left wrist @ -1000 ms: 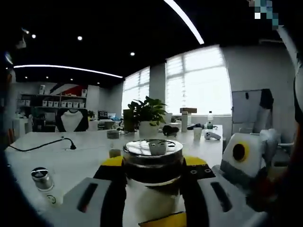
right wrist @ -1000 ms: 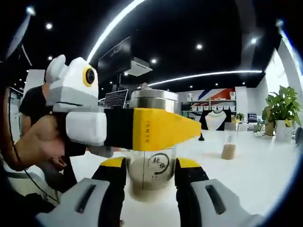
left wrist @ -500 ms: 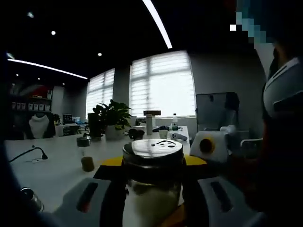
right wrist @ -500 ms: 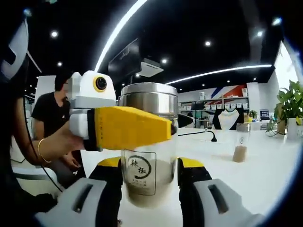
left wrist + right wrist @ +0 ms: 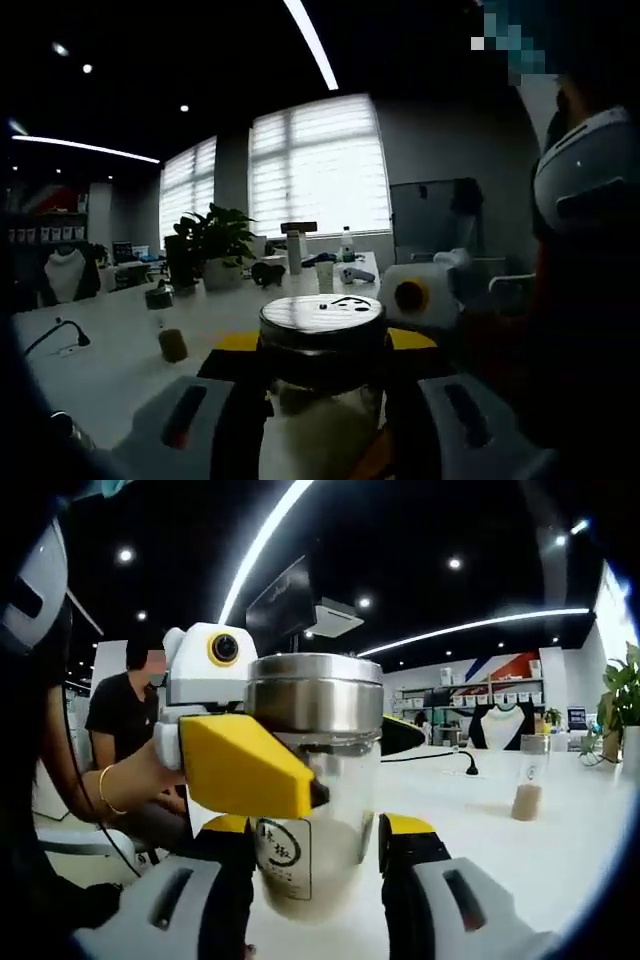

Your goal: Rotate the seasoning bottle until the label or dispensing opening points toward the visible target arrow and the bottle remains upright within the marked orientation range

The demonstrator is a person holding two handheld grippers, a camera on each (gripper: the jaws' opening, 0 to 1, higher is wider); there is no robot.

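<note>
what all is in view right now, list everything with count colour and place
seasoning bottle: one, clear glass with steel lid, white label with dark characters, pale powder inside, between both grippers' jaws
second bottle: one, clear with tan powder, upright on the table farther off
table: one, white, under everything
potted plant: one, green in a white pot, far end of table in the left gripper view
black cable: one, on the table, left of that view
windows: bright, with blinds, back wall
seated person: one, black shirt, background
left gripper: yellow and white, around the bottle under its lid
right gripper: around the bottle's lower body
</note>
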